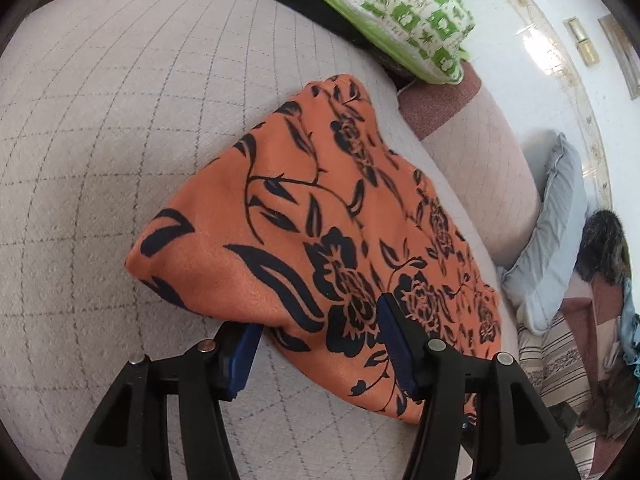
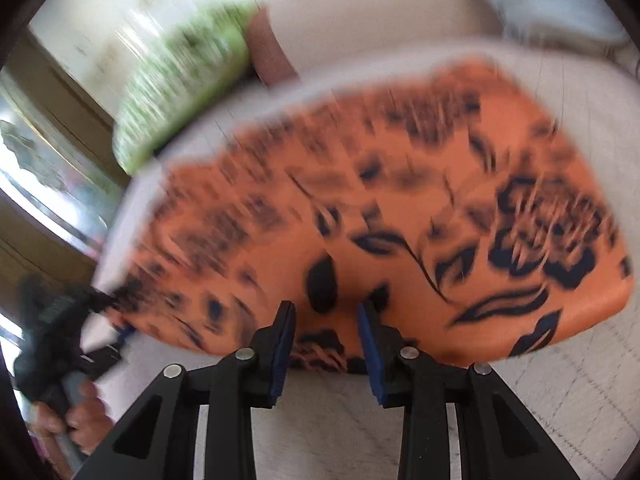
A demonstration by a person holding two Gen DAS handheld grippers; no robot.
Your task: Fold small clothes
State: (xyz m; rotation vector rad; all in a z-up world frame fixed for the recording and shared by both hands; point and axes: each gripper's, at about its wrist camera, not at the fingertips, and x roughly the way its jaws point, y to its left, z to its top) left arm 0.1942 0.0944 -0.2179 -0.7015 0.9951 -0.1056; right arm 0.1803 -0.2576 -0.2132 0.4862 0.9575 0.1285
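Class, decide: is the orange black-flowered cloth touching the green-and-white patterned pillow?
Apart. The left wrist view shows bare beige quilted cover between the orange black-flowered cloth and the green-and-white patterned pillow.

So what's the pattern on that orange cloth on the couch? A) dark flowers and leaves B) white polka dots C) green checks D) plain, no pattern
A: the orange cloth is printed all over with dark flowers and leaves, clearest in the left wrist view.
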